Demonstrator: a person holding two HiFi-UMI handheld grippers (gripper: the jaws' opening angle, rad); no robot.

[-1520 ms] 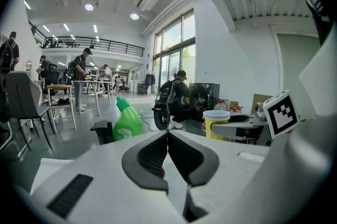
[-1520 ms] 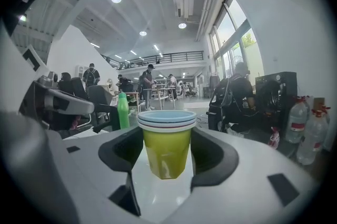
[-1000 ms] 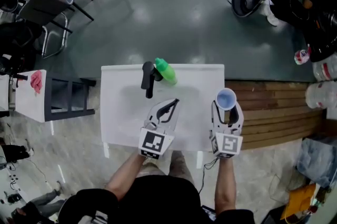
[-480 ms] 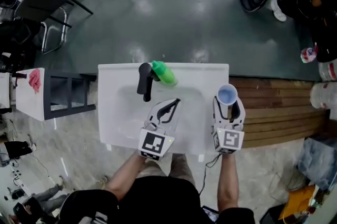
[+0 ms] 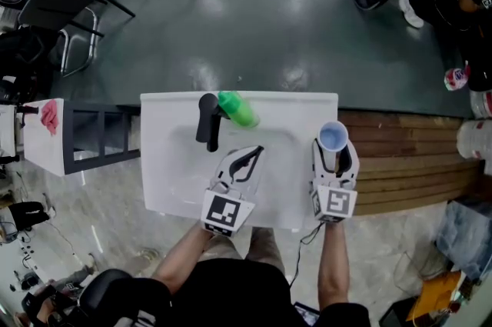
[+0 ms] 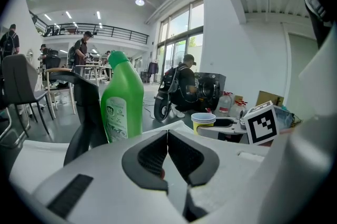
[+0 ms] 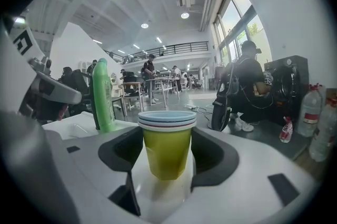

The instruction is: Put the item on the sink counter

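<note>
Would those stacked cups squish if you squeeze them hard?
Probably a little: the stacked cups look thin-walled, though nesting likely stiffens them. They seem light for their size. Their smooth, tapered sides might slip in a loose grip.

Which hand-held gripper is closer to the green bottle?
Left. The left hand-held gripper is just on the person's side of the green bottle, jaws together. The right hand-held gripper is farther away, off to the bottle's right, holding stacked cups.
</note>
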